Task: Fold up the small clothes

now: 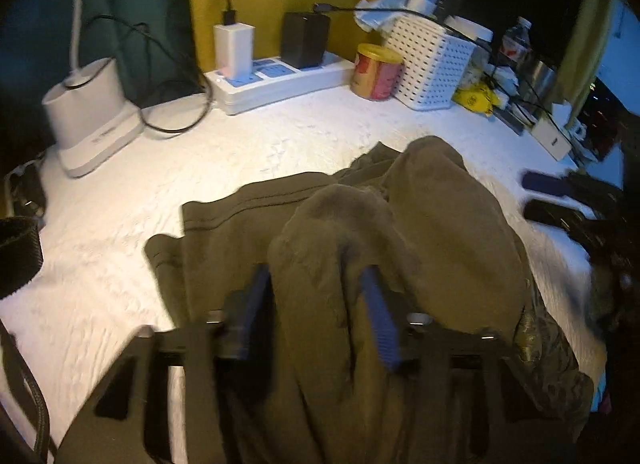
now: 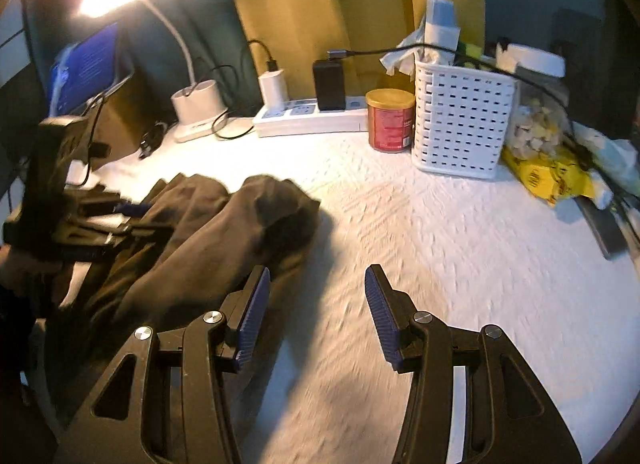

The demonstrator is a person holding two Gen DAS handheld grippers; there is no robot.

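Left hand-held gripper (image 1: pixel 316 284): a thick fold of the olive-green garment (image 1: pixel 400 224) is bunched between its two blue-padded fingers (image 1: pixel 378 320), and the cloth drapes over and around them. The fingers stand fairly wide apart with fabric filling the gap; the grip reads as grasping the garment. In the right wrist view the same gripper (image 2: pixel 120 216) appears at the left edge, partly buried in the cloth.

Right hand-held gripper (image 2: pixel 316 296): released, jaws spread wide, nothing between the blue pads (image 2: pixel 252 316). It hangs over bare table surface, its left finger just beside the edge of the garment (image 2: pixel 208 240). In the left wrist view it shows only as a blurred dark shape at the right edge (image 1: pixel 560 200).

Garment: lies crumpled on the white textured table (image 2: pixel 440 248), on the left side in the right wrist view, with a stitched hem lying flat toward the left in the left wrist view. A patch of camouflage-patterned cloth (image 1: pixel 548 360) shows beneath it at lower right.

Along the back of the table: a white lamp base (image 1: pixel 92 116), a white power strip (image 1: pixel 280 80) carrying a white charger and a black adapter, a red can with a yellow lid (image 2: pixel 390 120), a white perforated basket (image 2: pixel 460 120) and a yellow packet (image 2: pixel 548 176).
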